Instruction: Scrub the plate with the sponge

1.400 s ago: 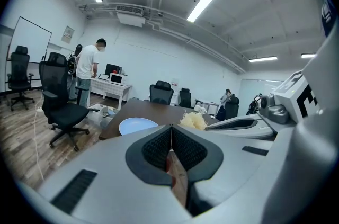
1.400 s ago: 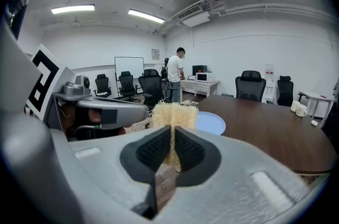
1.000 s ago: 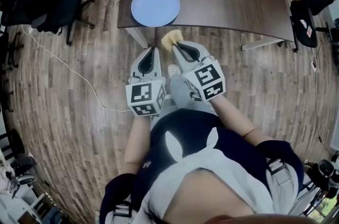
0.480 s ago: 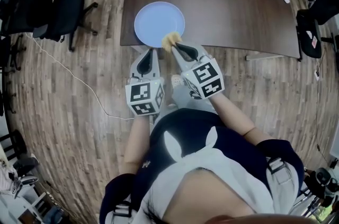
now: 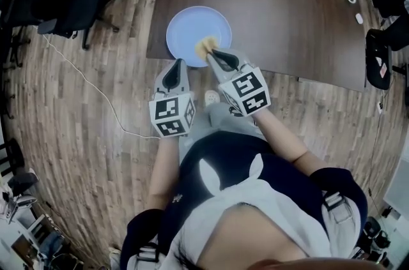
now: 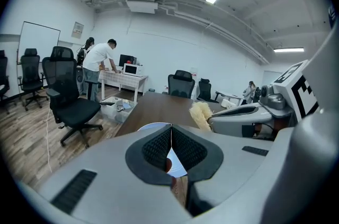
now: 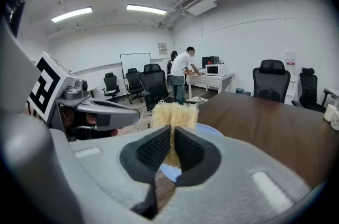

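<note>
The sponge [image 5: 206, 45], pinched in the right gripper [image 5: 213, 53], now reaches the plate [image 5: 185, 26] at 5 o'clock, so press it flat and keep the closed, empty left gripper [image 5: 176, 66] clear.

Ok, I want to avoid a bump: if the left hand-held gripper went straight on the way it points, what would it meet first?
Probably the near rim of the plate, at the table edge. The left hand-held gripper, jaws shut, points right at it, though depth is unclear.
</note>
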A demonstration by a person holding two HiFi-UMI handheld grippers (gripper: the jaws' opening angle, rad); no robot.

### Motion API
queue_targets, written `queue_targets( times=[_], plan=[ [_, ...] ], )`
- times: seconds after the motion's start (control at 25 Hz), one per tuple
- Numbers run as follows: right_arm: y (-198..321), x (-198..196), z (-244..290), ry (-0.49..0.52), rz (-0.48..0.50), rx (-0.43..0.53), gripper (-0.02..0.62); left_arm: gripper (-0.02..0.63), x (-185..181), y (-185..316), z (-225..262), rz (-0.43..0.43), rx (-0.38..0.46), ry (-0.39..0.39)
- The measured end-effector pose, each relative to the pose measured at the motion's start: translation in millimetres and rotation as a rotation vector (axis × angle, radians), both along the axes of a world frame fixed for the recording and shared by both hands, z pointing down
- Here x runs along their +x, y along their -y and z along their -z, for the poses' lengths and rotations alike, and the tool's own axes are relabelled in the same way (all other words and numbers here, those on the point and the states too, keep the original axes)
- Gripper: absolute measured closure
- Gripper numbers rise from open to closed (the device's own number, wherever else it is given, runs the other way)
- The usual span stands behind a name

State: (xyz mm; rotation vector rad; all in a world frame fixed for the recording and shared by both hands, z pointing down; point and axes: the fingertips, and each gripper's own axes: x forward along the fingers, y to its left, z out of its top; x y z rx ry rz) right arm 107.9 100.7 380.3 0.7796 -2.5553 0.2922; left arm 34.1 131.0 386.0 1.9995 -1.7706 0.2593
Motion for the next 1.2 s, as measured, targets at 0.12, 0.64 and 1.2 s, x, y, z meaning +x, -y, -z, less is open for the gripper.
queue_targets(
  times=[0.12,0.64,1.2],
  plan=[
    [10.7,-11.8,-10.7,-0.012,0.022,-0.014,0.574,0.595,-11.9,5.4,-17.5,0.026,-0.037,-0.011],
    [66.7,-78.6,-65.3,-0.071,0.016,-0.133,0.574,0.597,-71.7,60.4,-90.3,-0.007,-0.216,-0.04],
    [114.4,-127.7,-136.5,-0.163,0.036,-0.203,0.574,0.597,-106.1,103.3,-154.3,-0.069,-0.339,-0.052]
  ],
)
